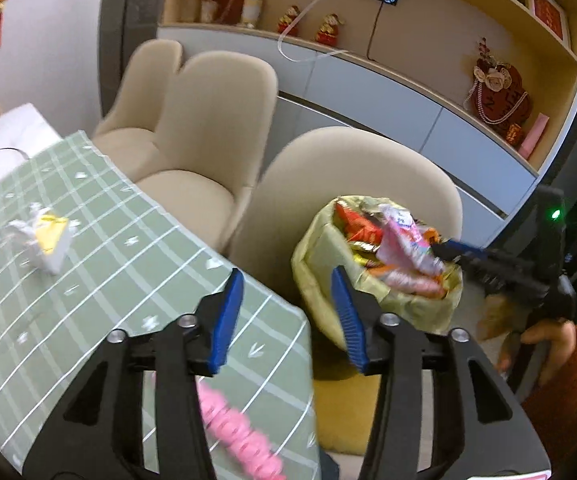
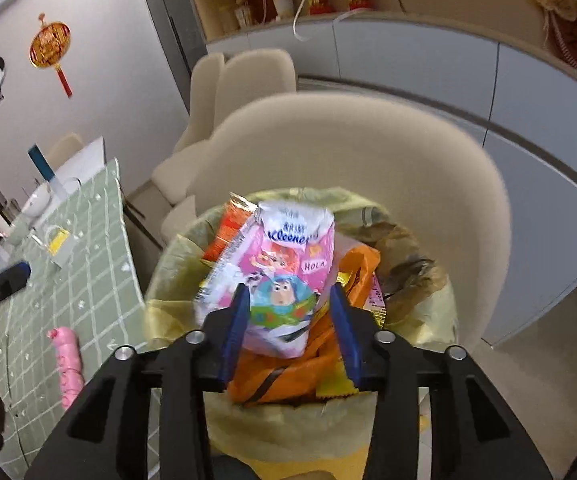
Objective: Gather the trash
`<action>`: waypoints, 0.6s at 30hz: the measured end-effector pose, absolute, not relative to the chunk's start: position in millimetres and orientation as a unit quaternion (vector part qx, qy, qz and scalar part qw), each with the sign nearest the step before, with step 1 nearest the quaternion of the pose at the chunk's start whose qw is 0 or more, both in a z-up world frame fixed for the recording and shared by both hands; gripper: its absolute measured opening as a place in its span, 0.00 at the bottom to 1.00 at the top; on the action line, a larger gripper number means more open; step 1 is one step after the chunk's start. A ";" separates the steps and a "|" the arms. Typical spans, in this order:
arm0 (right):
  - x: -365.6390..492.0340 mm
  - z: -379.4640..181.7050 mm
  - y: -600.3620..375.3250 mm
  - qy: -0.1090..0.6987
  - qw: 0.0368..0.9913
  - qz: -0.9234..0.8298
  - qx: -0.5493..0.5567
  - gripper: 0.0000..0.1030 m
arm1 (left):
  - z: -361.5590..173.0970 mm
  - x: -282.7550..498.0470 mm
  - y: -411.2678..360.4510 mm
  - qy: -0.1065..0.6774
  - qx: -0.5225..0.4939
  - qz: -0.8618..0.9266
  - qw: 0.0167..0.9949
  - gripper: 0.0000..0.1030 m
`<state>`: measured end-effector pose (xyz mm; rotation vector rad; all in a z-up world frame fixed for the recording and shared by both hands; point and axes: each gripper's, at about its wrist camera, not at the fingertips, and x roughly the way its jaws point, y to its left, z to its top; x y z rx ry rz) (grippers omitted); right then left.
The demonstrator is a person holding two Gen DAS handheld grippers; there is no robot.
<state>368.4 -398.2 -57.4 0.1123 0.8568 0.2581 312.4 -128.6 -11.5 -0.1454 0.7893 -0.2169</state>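
Pink tissue packet [image 2: 284, 276], lying loose between the parted jaws of the right tool [image 2: 286, 320] atop the overfull bin [image 2: 176, 264], is judged liable to slide off the heap, while bench [image 1: 100, 240] litter awaits the open, empty left tool [image 1: 288, 316]

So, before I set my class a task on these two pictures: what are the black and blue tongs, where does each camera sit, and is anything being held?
There is no robot. A person holds a hand tool in each hand, and a camera on each looks along its two blue fingers. The left view shows the left gripper, open and empty, above the green checked tablecloth, where a crumpled white and yellow wrapper and a pink item lie. The right view shows the right gripper over a full bin. Its fingers stand apart around a pink tissue pack lying on the heap, seemingly not pinching it.
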 end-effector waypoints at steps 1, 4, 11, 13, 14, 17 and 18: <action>359.1 -50.6 -397.8 0.406 0.904 0.125 0.051 0.39 | -10.4 300.9 -124.9 0.380 -0.066 -0.097 0.917 0.48; 330.5 -34.5 -391.5 0.385 0.912 0.135 0.037 0.39 | -10.0 266.1 -115.8 0.374 -0.043 -0.076 0.923 0.54; 247.7 -8.2 -368.7 0.360 0.916 0.175 0.026 0.39 | -5.3 187.0 -91.4 0.364 -0.031 -0.038 0.930 0.67; 225.1 -4.1 -360.6 0.358 0.915 0.183 0.032 0.39 | -3.8 166.3 -87.8 0.366 -0.033 -0.019 0.930 0.67; 214.1 -3.3 -356.9 0.359 0.914 0.186 0.035 0.39 | -3.4 156.9 -88.1 0.368 -0.031 -0.014 0.929 0.67; 179.0 -2.8 -344.0 0.363 0.911 0.194 0.033 0.39 | -3.1 130.3 -92.6 0.373 -0.004 -0.010 0.928 0.67; 171.6 -2.6 -339.9 0.362 0.910 0.197 0.032 0.39 | -2.2 120.4 -93.9 0.372 0.006 -0.010 0.928 0.67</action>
